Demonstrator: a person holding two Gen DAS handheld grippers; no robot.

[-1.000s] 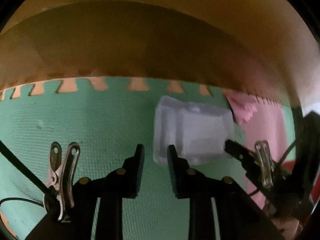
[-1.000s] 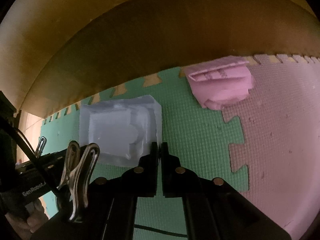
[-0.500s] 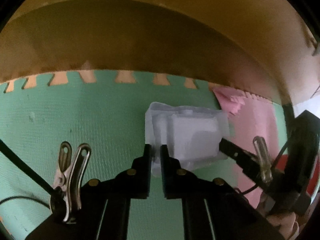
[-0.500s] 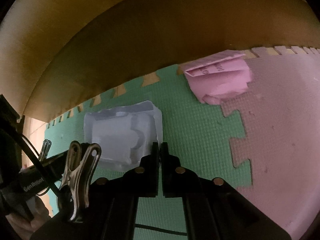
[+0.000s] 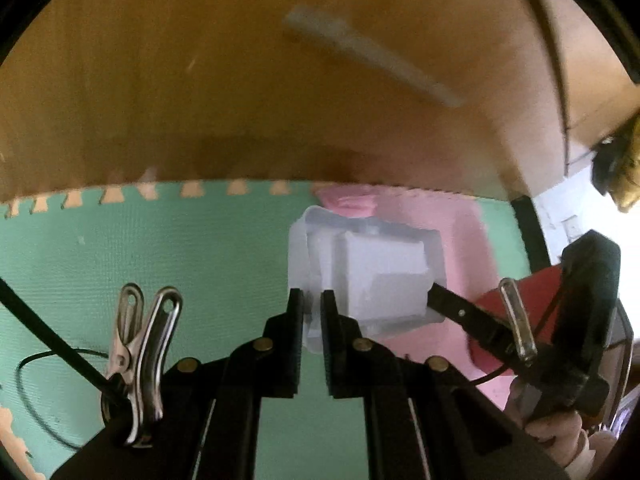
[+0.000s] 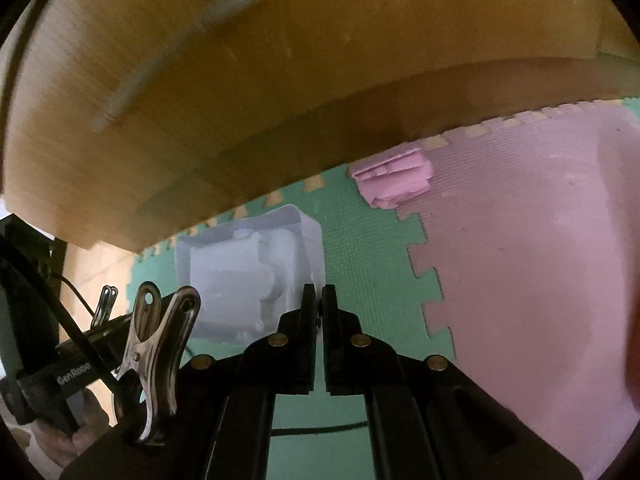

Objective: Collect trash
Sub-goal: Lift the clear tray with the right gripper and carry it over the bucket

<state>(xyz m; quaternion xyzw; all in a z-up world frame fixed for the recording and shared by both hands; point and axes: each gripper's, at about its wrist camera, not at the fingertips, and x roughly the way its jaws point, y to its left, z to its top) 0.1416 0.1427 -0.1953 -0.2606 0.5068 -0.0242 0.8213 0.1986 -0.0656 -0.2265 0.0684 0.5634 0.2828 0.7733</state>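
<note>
A clear plastic blister tray (image 5: 372, 280) is pinched at two opposite edges. The left gripper (image 5: 311, 304), whose jaws stood spread on either side of the tray's near flange a second ago, is now pressed together on that flange, and a thin strip of plastic is seen between the black pads. The right gripper (image 6: 318, 300) is clamped on the tray's other edge, as it was a second ago, with almost no gap left between its fingers.

With the second grip made, the tray has been raised from the green foam mat (image 5: 160, 264). In both wrist views the mat and the interlocking pink mat (image 6: 520, 280) now look farther away than before, more of the wooden furniture front (image 5: 240, 80) is shown above, and the background is blurred by motion while the tray stays sharp between the fingers. From this it is judged that the tray is carried in the air between the two grippers, tilted, no longer resting on the floor.

A crumpled pink paper (image 6: 394, 182) is left lying at the seam of the green and pink mats, close to the furniture base and well apart from both grippers. It is judged to be the next piece to be collected once the tray is dropped off. No bin is shown in either view.
</note>
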